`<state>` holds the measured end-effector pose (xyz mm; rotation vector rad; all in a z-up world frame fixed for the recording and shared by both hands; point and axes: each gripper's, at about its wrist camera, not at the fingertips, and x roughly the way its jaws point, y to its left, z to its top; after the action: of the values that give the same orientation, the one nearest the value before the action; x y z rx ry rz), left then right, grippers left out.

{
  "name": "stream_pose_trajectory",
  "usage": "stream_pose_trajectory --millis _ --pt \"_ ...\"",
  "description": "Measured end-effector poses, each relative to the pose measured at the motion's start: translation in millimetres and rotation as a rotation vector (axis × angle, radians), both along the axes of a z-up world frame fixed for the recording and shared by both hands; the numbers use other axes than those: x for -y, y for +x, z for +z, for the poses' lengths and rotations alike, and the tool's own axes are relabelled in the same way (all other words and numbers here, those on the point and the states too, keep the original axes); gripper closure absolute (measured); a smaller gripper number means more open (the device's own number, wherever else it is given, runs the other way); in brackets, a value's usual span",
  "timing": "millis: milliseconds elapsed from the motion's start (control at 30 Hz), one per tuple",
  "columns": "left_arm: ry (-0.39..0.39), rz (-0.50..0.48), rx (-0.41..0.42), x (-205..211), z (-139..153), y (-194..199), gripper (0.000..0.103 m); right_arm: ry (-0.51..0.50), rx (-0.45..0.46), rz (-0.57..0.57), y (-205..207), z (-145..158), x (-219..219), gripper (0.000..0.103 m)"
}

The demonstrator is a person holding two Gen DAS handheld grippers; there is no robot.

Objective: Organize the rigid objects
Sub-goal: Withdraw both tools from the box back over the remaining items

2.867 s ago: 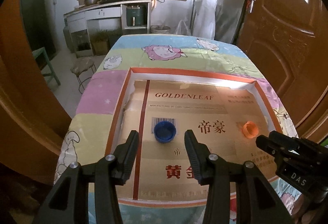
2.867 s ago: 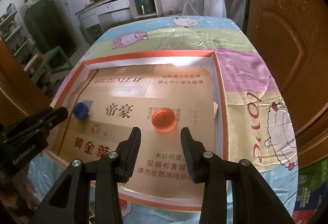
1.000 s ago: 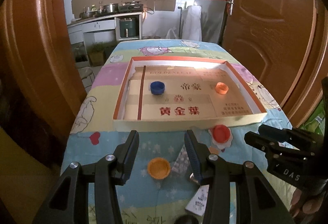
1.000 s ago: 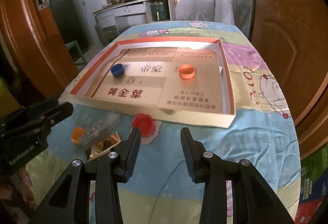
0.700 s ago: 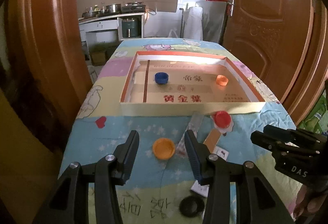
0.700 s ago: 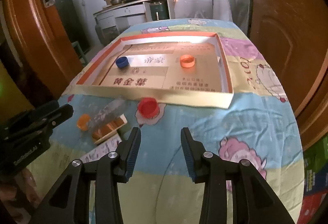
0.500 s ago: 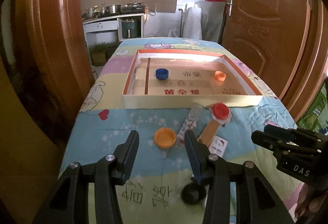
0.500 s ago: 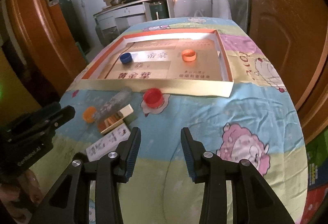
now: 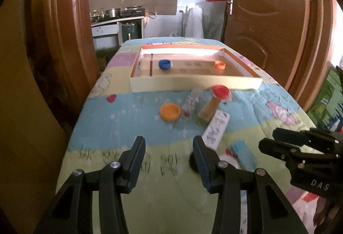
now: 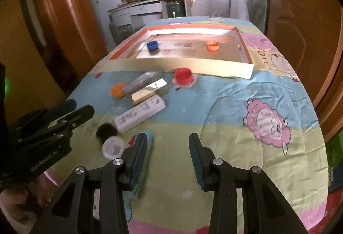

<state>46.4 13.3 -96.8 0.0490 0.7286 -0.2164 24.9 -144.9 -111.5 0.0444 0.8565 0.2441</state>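
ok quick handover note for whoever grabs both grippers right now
Left gripper: open, empty. Right gripper: open, empty.
In the cardboard tray: blue cap and orange cap.
Left on the bedspread: red cap, second orange cap, clear tube, gold box, white box, black cap, white lid, light-blue item.

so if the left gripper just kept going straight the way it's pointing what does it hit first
Probably the bare quilted cloth just past the left gripper, whose open jaws hold nothing. The orange cap lies farther along that line, and the black cap sits off by its right finger. Depth is hard to judge.
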Motion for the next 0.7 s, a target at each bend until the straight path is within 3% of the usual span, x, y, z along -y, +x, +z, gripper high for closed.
stream_pose_trajectory --millis 267,700 --pt "0.014 -0.031 -0.008 -4 -15 -20 0.057 -0.015 -0.011 0.04 -19 -10 -18 0.061" --pt "0.041 -0.087 -0.035 7 -30 -16 0.057 -0.049 -0.017 0.047 -17 -20 -31 0.061"
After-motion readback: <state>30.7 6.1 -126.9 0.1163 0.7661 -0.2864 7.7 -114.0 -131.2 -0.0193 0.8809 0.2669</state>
